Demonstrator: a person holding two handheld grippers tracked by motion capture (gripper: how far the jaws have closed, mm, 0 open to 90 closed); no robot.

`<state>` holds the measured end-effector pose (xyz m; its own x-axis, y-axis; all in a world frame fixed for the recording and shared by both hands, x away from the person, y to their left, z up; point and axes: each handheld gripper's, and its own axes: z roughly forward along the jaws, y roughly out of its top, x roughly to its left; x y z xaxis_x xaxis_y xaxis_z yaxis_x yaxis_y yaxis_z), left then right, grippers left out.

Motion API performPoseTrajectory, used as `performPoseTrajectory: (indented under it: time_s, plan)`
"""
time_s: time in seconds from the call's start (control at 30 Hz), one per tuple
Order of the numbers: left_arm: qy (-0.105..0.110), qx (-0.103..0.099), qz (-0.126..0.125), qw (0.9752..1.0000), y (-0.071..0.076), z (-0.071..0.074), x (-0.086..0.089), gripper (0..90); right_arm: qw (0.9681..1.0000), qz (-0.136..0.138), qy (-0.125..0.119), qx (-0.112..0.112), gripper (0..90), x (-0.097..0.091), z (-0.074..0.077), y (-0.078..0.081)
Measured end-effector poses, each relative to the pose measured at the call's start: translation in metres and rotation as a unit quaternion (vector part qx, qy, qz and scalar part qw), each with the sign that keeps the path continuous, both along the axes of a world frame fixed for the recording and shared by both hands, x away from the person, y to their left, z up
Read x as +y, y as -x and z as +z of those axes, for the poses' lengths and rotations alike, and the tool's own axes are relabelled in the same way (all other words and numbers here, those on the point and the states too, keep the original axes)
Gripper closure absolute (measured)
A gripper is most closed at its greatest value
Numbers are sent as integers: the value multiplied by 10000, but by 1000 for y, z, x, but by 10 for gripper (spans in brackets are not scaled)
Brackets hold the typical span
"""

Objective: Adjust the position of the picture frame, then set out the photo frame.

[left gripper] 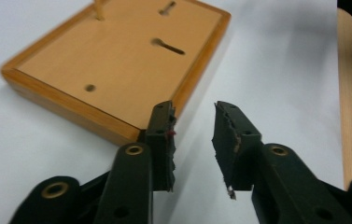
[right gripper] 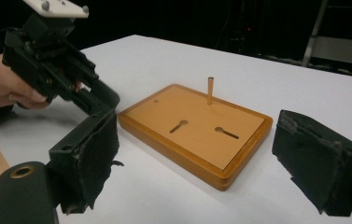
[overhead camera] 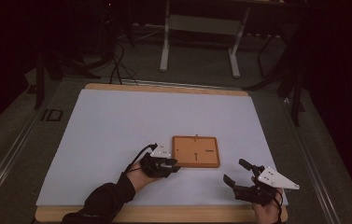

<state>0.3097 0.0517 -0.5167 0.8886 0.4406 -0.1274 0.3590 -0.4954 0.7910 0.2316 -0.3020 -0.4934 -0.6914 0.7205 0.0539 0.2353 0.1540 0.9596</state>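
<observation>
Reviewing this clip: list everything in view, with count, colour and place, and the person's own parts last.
wooden board: 1, orange-brown, raised rim, two keyhole slots, lying flat on the sheet near the table's front.
peg: 1, light wood, upright at the board's far edge.
sheet: 1, white, covering the tabletop.
table: 1, light wood edge showing.
metal frame: 1, grey, on the floor beyond the table.
left gripper: 1, black, jaws apart at the board's corner, nothing between them.
right gripper: 1, black, open, right of the board.

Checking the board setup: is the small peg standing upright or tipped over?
Upright: the peg stands straight up from the wooden board, near its far edge.
</observation>
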Motion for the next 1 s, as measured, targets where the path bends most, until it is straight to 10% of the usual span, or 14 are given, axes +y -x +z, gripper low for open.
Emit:
performPoseTrajectory:
  time_s: [1.0]
  plan:
    - [412, -223, 54, 9989, -52, 29, -12, 610, 9999, -26, 87, -104, 109, 3, 5, 5]
